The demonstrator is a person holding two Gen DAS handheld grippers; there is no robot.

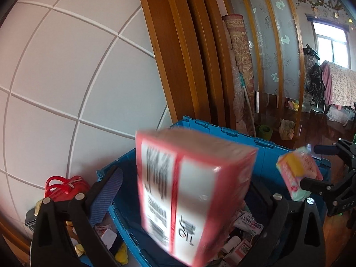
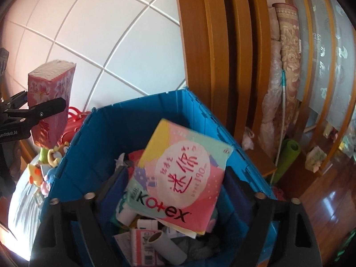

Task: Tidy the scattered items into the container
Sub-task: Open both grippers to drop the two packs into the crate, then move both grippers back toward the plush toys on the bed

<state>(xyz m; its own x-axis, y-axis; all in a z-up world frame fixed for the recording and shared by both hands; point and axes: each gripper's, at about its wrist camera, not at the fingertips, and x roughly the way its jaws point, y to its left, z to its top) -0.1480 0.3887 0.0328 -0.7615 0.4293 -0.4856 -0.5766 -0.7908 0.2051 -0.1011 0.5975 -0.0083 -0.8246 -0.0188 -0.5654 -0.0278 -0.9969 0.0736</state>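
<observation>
A blue plastic crate stands below both grippers, holding several small packets and a cardboard tube. In the left wrist view a red-and-white tissue pack is blurred above the crate, between the spread fingers of my left gripper, with a gap on each side. In the right wrist view a pink Kotex pack hangs tilted over the crate, loose between the wide fingers of my right gripper. Each gripper also shows at the edge of the other's view.
A red bag and soft toys lie left of the crate against the white tiled wall. A wooden door frame, a rolled carpet and a green roll stand behind and right. Wood floor lies to the right.
</observation>
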